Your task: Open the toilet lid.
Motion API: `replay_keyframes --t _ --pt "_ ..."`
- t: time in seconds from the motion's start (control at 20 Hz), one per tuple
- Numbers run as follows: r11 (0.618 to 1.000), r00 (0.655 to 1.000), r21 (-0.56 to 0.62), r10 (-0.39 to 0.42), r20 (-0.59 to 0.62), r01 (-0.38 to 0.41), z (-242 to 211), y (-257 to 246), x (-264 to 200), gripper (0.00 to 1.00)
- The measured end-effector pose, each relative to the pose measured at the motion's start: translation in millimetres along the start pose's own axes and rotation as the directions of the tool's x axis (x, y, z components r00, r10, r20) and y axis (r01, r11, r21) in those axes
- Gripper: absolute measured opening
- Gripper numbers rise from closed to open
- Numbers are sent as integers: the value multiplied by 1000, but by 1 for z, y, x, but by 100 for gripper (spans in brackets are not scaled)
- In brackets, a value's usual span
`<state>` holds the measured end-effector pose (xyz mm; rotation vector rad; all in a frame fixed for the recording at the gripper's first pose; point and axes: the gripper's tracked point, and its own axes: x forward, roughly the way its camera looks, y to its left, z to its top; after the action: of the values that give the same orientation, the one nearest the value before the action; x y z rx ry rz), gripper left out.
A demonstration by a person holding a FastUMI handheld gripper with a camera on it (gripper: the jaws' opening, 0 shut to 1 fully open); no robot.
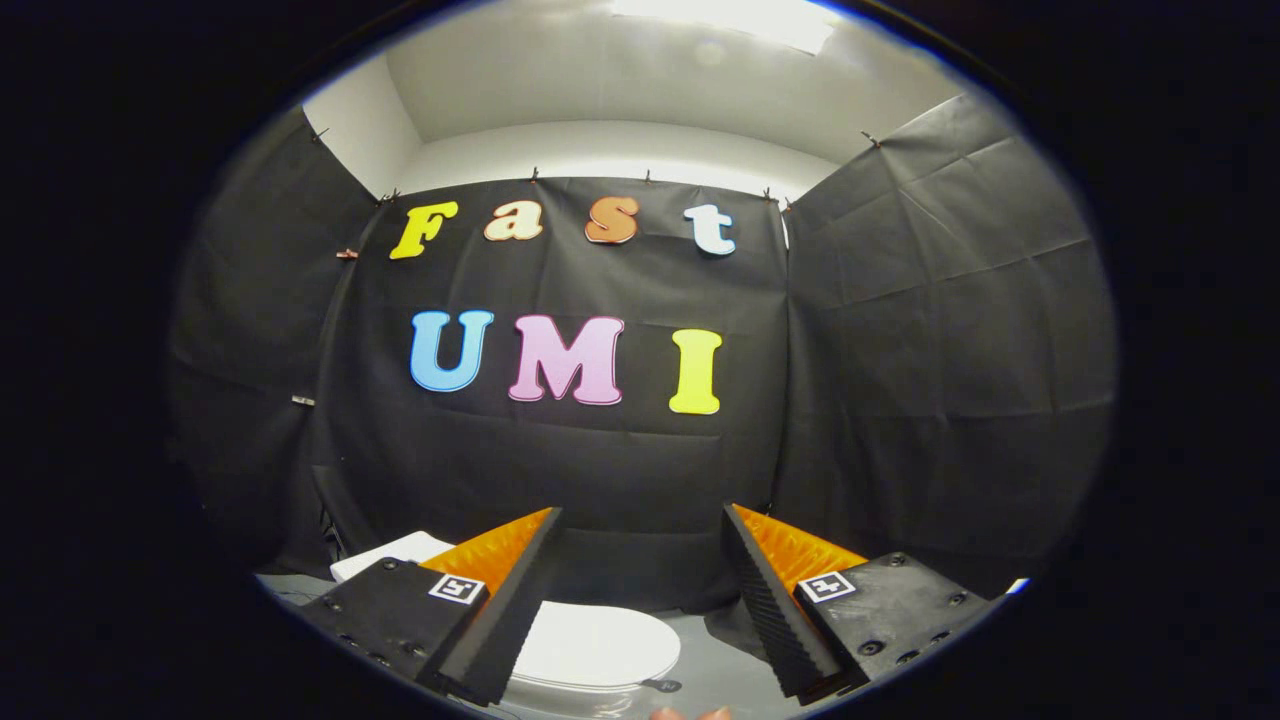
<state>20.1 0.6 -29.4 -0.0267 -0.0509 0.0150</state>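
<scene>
toilet lid (598, 645): white, smooth, glossy plastic look
fingers (760, 585): matt black, ribbed inner pads; orange textured backs
gripper (640, 595): open, matt black plastic bodies
floor (720, 670): grey, smooth, slight sheen

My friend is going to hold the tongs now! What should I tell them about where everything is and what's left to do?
Tongs: open, fingers spread wide, holding nothing, raised above the toilet and pointing toward the booth's black cloth wall.
Toilet lid: white, lying flat and closed, low between the fingers and a little toward the left one. A white part of the toilet shows behind the left finger.
Done: nothing yet; the tongs are not touching the lid.
Left: bring the tongs down to the lid's edge, probably the near one, get hold of it and lift it open.
</scene>
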Motion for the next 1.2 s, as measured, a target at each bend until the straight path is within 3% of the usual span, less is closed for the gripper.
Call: replay_keyframes --t 0.45,0.7,0.95,1.2 --pt "998 999 41 51 -3 -51 -81 -9 23 98" --pt "999 993 39 27 -117 -23 -159 -37 34 98" --pt "985 959 167 84 -272 -39 -247 -56 37 98" --pt "934 931 356 143 -337 -15 -301 -89 61 98"
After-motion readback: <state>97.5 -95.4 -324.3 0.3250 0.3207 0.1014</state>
